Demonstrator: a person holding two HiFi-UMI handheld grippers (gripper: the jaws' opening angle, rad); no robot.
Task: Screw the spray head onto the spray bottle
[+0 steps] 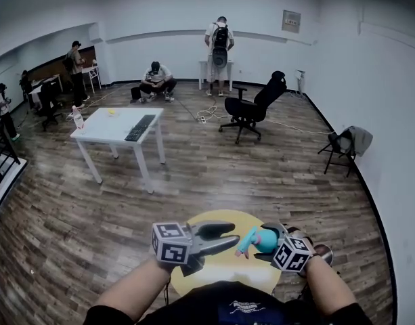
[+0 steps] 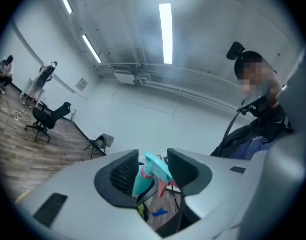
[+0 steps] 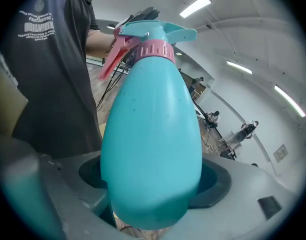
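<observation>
My right gripper (image 1: 269,238) is shut on the belly of a teal spray bottle (image 1: 264,238), which fills the right gripper view (image 3: 153,144). The teal spray head (image 3: 157,31) sits on the bottle's neck above a pink collar (image 3: 153,50), with a pink trigger (image 3: 110,64) hanging to the left. In the head view the head end (image 1: 247,243) points left towards my left gripper (image 1: 233,234). That gripper stands open and level, a short gap away from the spray head. Its own view looks along the jaws (image 2: 153,158) at the spray head (image 2: 153,168) beyond them.
A round yellow table (image 1: 193,279) lies under both hands. Farther off stand a white table (image 1: 109,128) with a keyboard, a black office chair (image 1: 251,110) and a folding chair (image 1: 346,146) by the right wall. Several people are at the back of the room.
</observation>
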